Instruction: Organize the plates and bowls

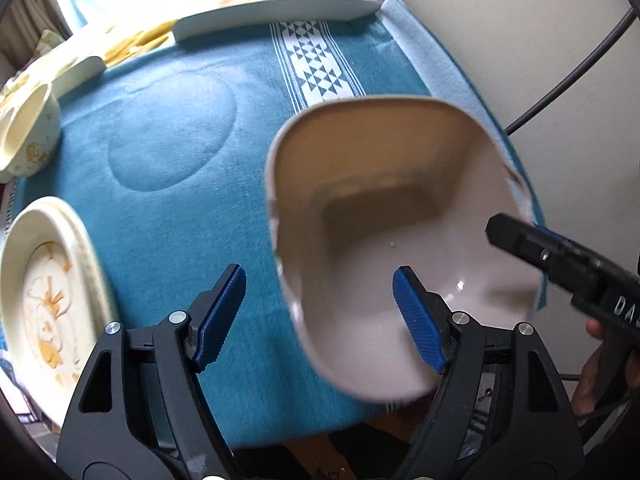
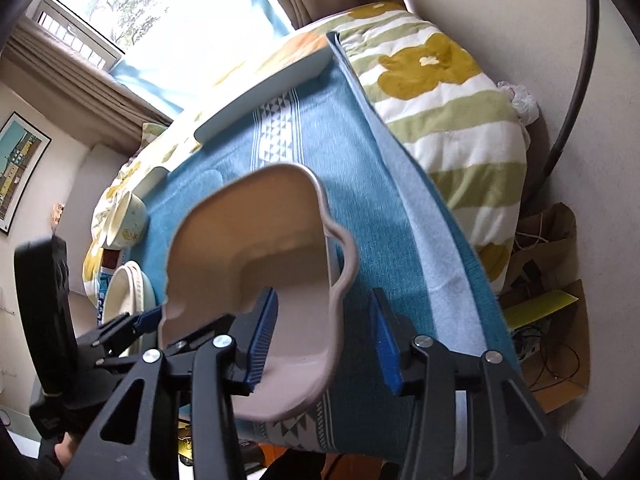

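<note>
A squarish beige bowl [image 1: 384,216] with a wavy rim is tilted above the blue cloth [image 1: 180,140]; it also shows in the right wrist view [image 2: 256,240]. My left gripper [image 1: 320,312] is open, its jaws straddling the bowl's left rim, one pad inside and one outside. My right gripper [image 2: 324,336] is open, its jaws straddling the bowl's right rim; its finger [image 1: 560,260] shows at the bowl's right edge. A cream plate with a yellow flower pattern [image 1: 44,300] lies at the left. A small cream bowl [image 1: 28,140] stands at the far left.
A white rectangular dish [image 1: 280,10] lies at the cloth's far edge, and another white dish [image 1: 76,72] lies at the far left. A flowered quilt [image 2: 448,100] lies beyond the table. A wall [image 1: 520,40] is at the right. Paper bags [image 2: 552,240] sit on the floor.
</note>
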Demonstrator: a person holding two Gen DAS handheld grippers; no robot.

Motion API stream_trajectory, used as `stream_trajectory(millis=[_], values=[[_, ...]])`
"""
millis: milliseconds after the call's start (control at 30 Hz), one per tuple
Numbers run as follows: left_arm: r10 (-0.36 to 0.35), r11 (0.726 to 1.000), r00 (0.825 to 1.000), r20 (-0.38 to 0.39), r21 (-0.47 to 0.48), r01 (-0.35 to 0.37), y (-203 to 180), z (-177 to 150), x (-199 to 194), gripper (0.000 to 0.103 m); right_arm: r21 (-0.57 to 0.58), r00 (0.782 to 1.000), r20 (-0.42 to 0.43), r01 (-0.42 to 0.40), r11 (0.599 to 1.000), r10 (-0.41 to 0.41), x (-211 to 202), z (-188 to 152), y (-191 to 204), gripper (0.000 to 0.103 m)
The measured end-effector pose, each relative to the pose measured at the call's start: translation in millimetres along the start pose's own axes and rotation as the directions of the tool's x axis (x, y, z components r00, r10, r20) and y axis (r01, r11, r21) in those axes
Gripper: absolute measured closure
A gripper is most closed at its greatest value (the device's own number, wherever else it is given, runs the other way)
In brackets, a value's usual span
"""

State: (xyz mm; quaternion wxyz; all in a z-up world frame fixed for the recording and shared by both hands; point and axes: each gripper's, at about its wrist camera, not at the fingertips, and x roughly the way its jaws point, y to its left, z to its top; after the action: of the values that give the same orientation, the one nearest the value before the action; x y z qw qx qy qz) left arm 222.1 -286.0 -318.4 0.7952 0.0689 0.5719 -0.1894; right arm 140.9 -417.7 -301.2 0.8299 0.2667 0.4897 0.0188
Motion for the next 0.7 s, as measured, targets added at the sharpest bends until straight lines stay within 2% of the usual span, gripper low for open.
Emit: stream_trajectory(millis=[133, 233, 267, 300, 333, 367, 433, 467, 500, 600, 700], values=[[-0.004, 1.000, 0.999, 0.051, -0.017, 0.005, 7.2, -10.3, -50.0, 0.029, -0.056, 0.998, 0.060, 0.019, 0.998, -0.016, -36.7, 2.8, 26.0, 0.061], [0.019, 0.999, 0.990, 0.140, -0.041, -0.013, 19.0, -20.3, -100.6, 0.029, -0.120, 0.994, 0.104, -0.028, 0.992, 0.041, -62.6, 4.5, 60.9, 0.059], [0.034, 0.998, 0.984, 0.173, -0.051, -0.026, 24.3, -23.5, -117.2, 0.028, -0.138, 0.992, 0.109, -0.051, 0.989, 0.067, -67.1, 4.1, 72.4, 0.051], [0.053, 0.997, 0.977, 0.205, -0.063, -0.041, 30.1, -26.9, -133.0, 0.028, -0.163, 0.989, 0.113, -0.081, 0.983, 0.100, -70.7, 3.0, 86.7, 0.031], [0.078, 0.995, 0.966, 0.245, -0.083, -0.059, 39.3, -31.2, -152.3, 0.023, -0.180, 0.985, 0.120, -0.103, 0.978, 0.125, -73.1, 3.3, 98.4, 0.018], [0.098, 0.992, 0.955, 0.281, -0.102, -0.072, 47.9, -33.8, -166.9, 0.013, -0.195, 0.980, 0.133, -0.118, 0.974, 0.145, -75.0, 3.5, 110.6, 0.003], [0.157, 0.981, 0.921, 0.355, -0.161, -0.105, 71.1, -36.4, -192.7, 0.000, -0.247, 0.969, 0.162, -0.143, 0.959, 0.186, -76.3, 6.2, 137.0, 0.001], [0.184, 0.975, 0.905, 0.384, -0.189, -0.119, 83.2, -37.6, -201.9, 0.000, -0.277, 0.965, 0.172, -0.147, 0.950, 0.200, -74.8, 9.2, 151.0, 0.001], [0.202, 0.969, 0.897, 0.393, -0.210, -0.127, 94.7, -37.8, -208.0, 0.000, -0.305, 0.962, 0.173, -0.151, 0.940, 0.210, -71.6, 11.9, 164.1, 0.001], [0.239, 0.952, 0.896, 0.374, -0.273, -0.140, 139.1, -29.6, -215.9, 0.000, -0.362, 0.967, 0.147, -0.143, 0.921, 0.208, -54.7, 21.7, 204.1, 0.001], [0.239, 0.933, 0.910, 0.338, -0.339, -0.120, 190.5, -20.0, -214.8, 0.000, -0.409, 0.980, 0.107, -0.112, 0.906, 0.170, -28.3, 32.1, 240.8, 0.001]])
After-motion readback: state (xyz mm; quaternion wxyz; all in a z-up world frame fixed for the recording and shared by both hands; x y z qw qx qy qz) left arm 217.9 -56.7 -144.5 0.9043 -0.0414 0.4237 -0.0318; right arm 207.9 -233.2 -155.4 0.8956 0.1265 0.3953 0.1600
